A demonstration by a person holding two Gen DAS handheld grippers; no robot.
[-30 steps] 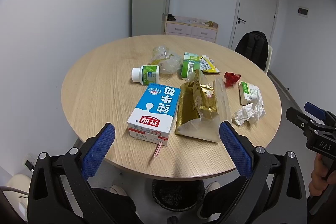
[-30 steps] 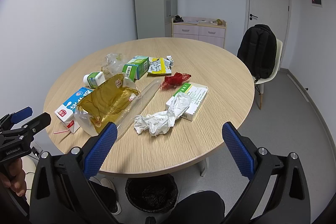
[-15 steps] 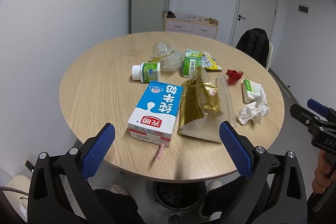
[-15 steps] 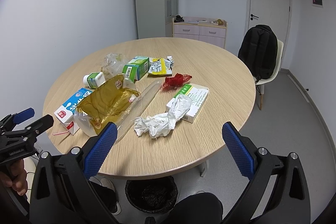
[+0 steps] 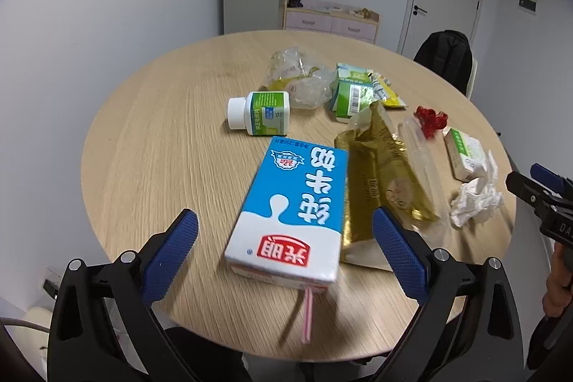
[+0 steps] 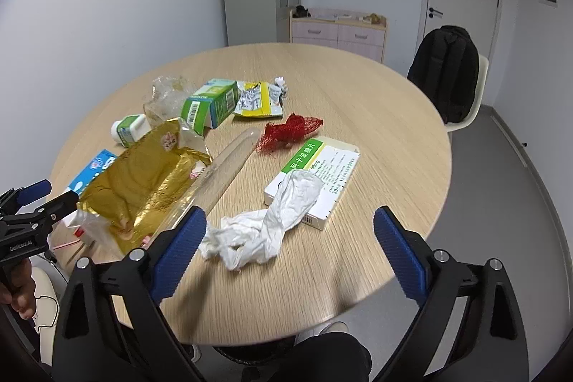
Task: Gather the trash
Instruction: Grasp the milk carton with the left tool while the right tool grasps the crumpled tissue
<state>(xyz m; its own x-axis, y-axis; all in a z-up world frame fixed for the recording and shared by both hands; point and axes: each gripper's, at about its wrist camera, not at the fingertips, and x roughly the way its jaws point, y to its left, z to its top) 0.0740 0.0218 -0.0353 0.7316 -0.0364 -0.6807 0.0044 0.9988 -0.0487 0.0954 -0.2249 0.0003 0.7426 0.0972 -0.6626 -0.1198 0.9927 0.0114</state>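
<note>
several pieces of trash lie scattered on the round wooden table (image 5: pixel 150 131), none collected yet. largest is the gold foil bag (image 5: pixel 379 174) with its clear plastic sleeve, lying flat near the middle, touching the blue milk carton (image 5: pixel 297 203) beside it; the carton lies on its side near the front edge, its pink straw (image 5: pixel 307 317) poking toward the rim. next come the medicine box (image 6: pixel 315 181) with the crumpled white tissue (image 6: pixel 265 231) draped over its near corner, the green carton (image 6: pixel 211 106), the yellow wrapper (image 6: pixel 258 101), a crumpled clear bag (image 5: pixel 297 77), the white pill bottle (image 5: pixel 261 113) on its side, and the red mesh scrap (image 6: pixel 290 131).

both tongs are spread wide and hold nothing. the left gripper (image 5: pixel 284 253) frames the milk carton's near end; the right gripper (image 6: pixel 290 249) hovers above the tissue. the step in hand looks like the approach for a first pick. next, i judge, each gripper needs to drop lower so its pads straddle its target, then squeeze; the tissue is soft and may drag the box.
</note>
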